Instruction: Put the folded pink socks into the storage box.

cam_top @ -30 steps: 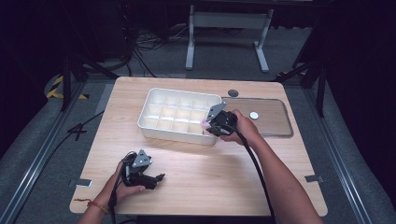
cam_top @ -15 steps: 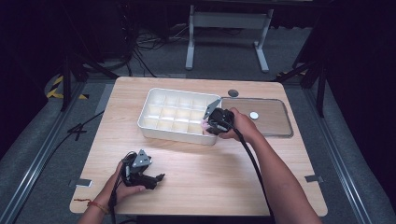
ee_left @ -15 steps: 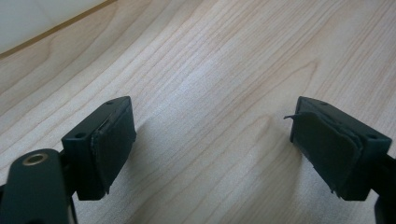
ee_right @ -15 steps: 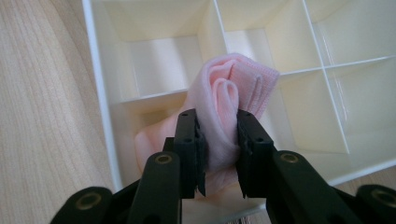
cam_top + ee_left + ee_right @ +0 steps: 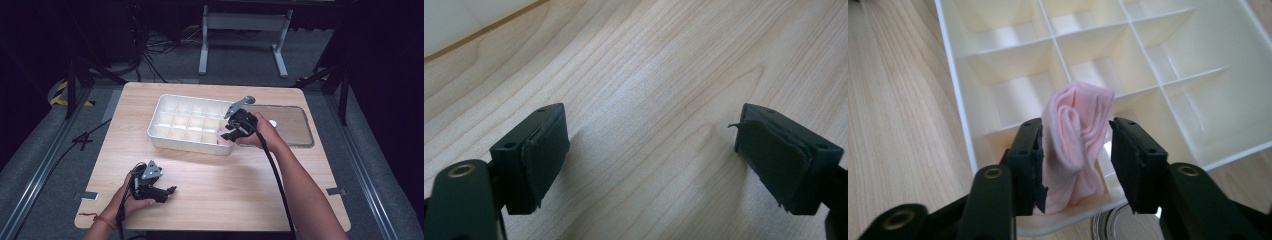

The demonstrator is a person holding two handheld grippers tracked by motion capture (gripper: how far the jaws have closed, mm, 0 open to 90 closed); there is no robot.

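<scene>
Left gripper (image 5: pixel 167 190) rests low on the near counter (image 5: pixel 210 185), jaws spread wide, nothing between them. Farther off, right gripper (image 5: pixel 1075 155) is at the near right corner cell of the white divider tray (image 5: pixel 165 135); its jaws have just been opening, with the rolled pink sock (image 5: pixel 1075 145) between them, left pad touching, right pad just clear. Sock is down in that cell: placement looks nearly done; right gripper not yet withdrawn. Other cells bare
</scene>
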